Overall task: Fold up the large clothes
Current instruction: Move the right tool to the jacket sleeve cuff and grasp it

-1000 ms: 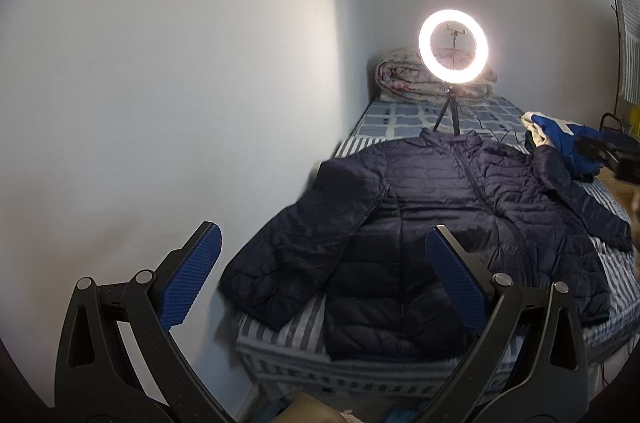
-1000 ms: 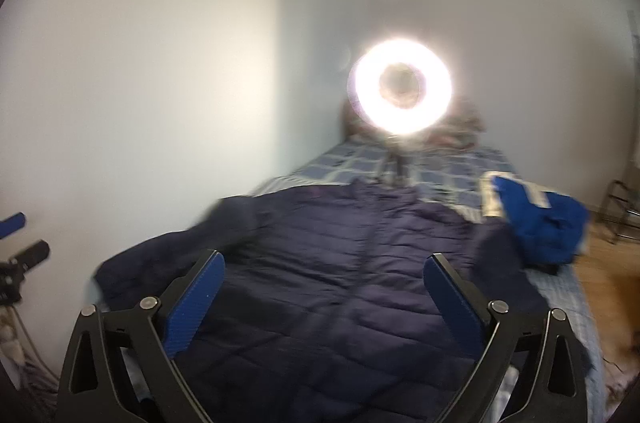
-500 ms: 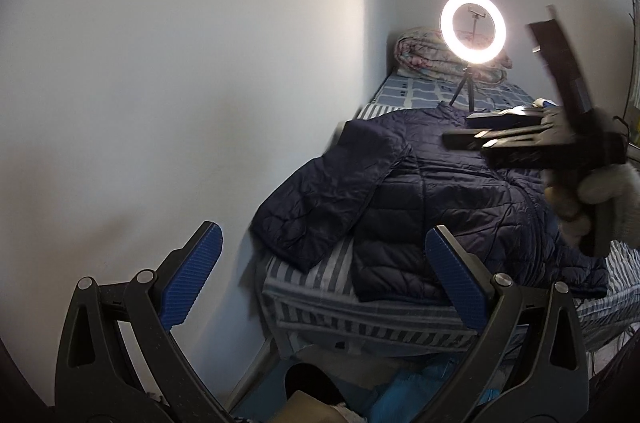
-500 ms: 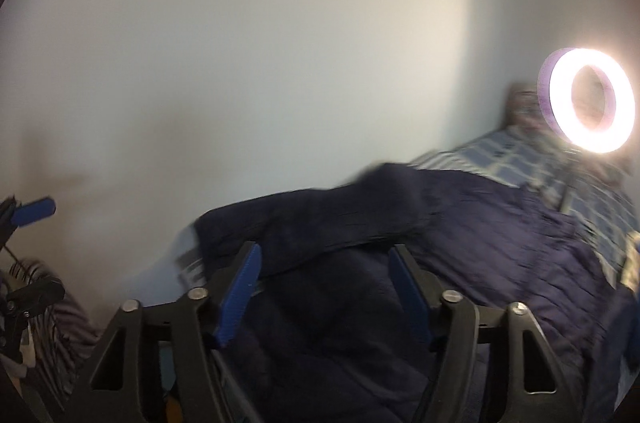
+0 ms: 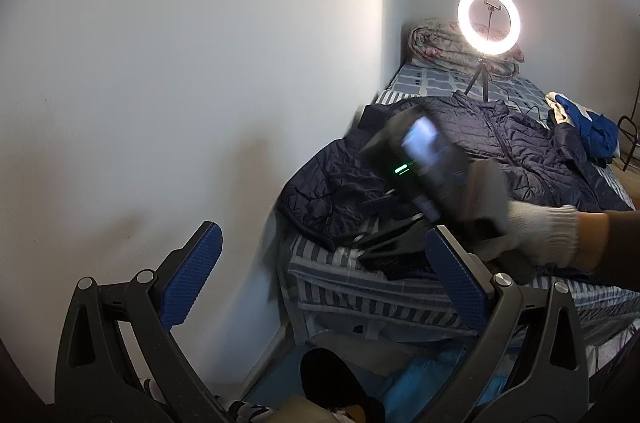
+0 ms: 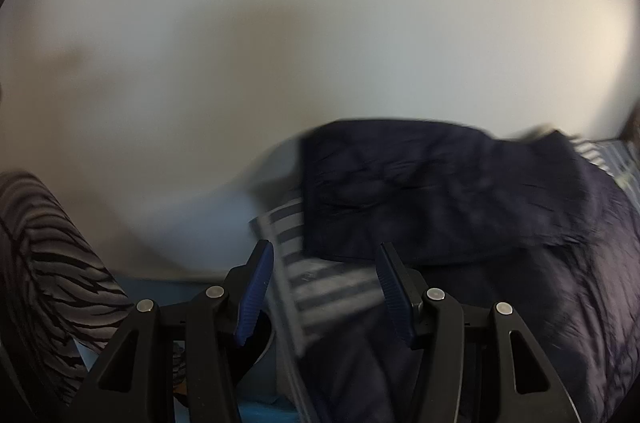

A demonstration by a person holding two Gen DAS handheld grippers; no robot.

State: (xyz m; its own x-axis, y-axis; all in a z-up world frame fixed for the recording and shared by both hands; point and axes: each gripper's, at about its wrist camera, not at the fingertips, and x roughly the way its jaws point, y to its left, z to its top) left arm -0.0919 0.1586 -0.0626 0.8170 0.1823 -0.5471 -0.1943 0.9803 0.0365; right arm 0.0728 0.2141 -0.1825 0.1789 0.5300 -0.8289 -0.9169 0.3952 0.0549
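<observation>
Right wrist view: the right gripper (image 6: 326, 289) has just been closing its jaws partway, nothing pinched yet, just over the striped bed (image 6: 320, 283) edge. Beside it lies the dark jacket (image 6: 440, 191), spread flat (blurry). The left gripper (image 5: 320, 277) hangs wide, empty. Step 1: grab the near sleeve, fold it inward.

Jacket (image 5: 500, 147) spread flat on bed (image 5: 360, 287), one sleeve (image 5: 324, 195) toward wall (image 5: 180, 63) at left. Ring light (image 5: 489, 19) on bed behind jacket collar; rolled quilt (image 5: 436, 41) behind light, in corner. Heap of clothes (image 5: 588, 127) on bed right of jacket.
</observation>
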